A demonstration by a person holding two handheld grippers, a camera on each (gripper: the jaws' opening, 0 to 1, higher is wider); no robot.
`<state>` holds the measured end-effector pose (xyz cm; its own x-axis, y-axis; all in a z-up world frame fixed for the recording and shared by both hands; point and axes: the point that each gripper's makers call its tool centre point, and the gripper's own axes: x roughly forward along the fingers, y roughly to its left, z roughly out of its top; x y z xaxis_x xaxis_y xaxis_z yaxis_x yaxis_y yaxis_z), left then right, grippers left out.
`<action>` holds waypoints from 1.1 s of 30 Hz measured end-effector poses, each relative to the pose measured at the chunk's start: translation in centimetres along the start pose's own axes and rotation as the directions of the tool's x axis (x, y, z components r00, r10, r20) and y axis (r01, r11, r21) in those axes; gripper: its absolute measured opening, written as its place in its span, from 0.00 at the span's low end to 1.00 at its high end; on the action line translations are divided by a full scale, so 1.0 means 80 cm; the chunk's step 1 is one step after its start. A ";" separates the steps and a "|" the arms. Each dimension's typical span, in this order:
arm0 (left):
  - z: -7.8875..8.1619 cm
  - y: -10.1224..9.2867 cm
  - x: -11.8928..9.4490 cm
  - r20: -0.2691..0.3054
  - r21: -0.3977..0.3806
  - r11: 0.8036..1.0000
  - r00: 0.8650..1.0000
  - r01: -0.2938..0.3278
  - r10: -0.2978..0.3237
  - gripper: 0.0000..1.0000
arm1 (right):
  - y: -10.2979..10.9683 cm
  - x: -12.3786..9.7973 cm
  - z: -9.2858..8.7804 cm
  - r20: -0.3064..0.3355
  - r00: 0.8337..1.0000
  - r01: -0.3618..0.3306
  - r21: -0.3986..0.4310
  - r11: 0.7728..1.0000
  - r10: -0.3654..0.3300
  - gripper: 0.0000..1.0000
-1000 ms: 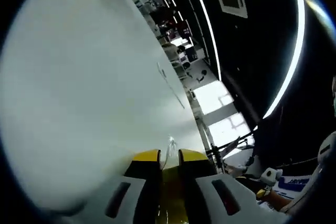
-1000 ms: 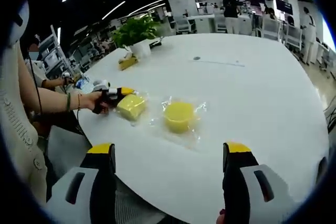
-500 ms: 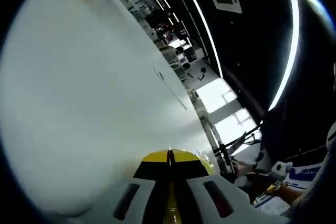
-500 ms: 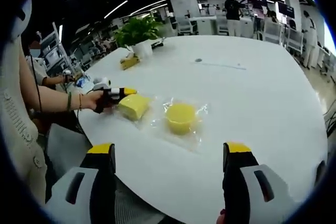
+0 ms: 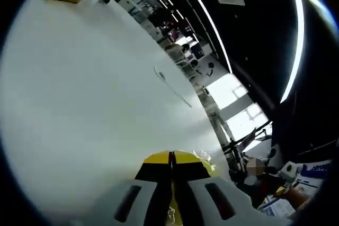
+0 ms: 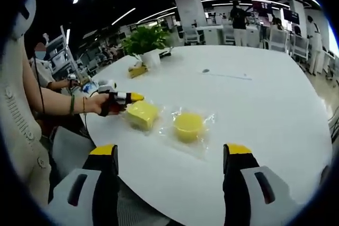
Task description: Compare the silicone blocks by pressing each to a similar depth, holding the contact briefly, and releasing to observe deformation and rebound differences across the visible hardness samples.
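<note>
Two yellow silicone blocks in clear wrap lie on the white table (image 6: pixel 254 104): a square block (image 6: pixel 142 115) and a round block (image 6: pixel 188 125) to its right. A hand (image 6: pixel 98 104) holds my left gripper (image 6: pixel 132 98) at the square block's far left edge, jaws shut together and tips touching or just above it. In the left gripper view the left gripper (image 5: pixel 170 157) has its yellow tips pressed together, with crinkled wrap (image 5: pixel 205 157) just right of them. My right gripper (image 6: pixel 170 151) hovers open near the table's front edge, short of both blocks.
A potted plant (image 6: pixel 145 38) and a small yellow object (image 6: pixel 139 70) stand at the far left of the table. The person's sleeve and body (image 6: pixel 21 130) fill the left side. Chairs, desks and people stand beyond the table.
My left gripper's jaws, a little apart one second ago with wrap between them, have shut tip to tip. Both views have shifted slightly. The blocks lie where they were.
</note>
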<state>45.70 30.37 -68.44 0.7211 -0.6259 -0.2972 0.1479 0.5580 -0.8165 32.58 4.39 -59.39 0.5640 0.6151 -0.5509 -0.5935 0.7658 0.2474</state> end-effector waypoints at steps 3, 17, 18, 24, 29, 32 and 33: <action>-0.004 -0.012 -0.001 -0.015 -0.019 1.000 1.000 0.016 -0.016 0.00 | 0.004 -0.003 0.003 0.015 1.000 -0.006 -0.011 1.000 0.006 0.74; -0.004 -0.066 -0.021 0.032 0.055 0.998 0.999 0.027 -0.029 0.00 | 0.009 -0.019 0.003 0.056 0.998 -0.021 -0.028 0.999 0.022 0.72; -0.002 -0.069 -0.023 0.034 0.065 0.997 0.999 0.032 -0.034 0.00 | 0.010 -0.020 0.003 0.058 0.998 -0.024 -0.029 0.999 0.026 0.72; 0.002 -0.077 -0.031 0.037 0.129 0.991 0.999 0.018 -0.023 0.00 | 0.013 -0.024 0.005 0.073 0.997 -0.032 -0.046 0.998 0.035 0.72; 0.002 -0.099 -0.042 0.039 0.142 0.990 0.999 0.025 -0.031 0.00 | 0.015 -0.028 0.012 0.102 0.994 -0.038 -0.061 0.997 0.044 0.72; 0.000 -0.109 -0.048 0.030 0.193 0.981 0.999 0.018 -0.025 0.00 | 0.018 -0.032 0.018 0.123 0.991 -0.044 -0.072 0.996 0.053 0.72; 0.000 -0.112 -0.049 0.032 0.224 0.974 0.999 0.016 -0.023 0.00 | 0.018 -0.032 0.019 0.126 0.991 -0.045 -0.073 0.996 0.054 0.72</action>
<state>41.50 27.80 -59.95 0.7384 -0.6212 -0.2624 0.3070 0.6562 -0.6893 31.16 4.20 -56.40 0.5988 0.6745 -0.4318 -0.6588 0.7214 0.2134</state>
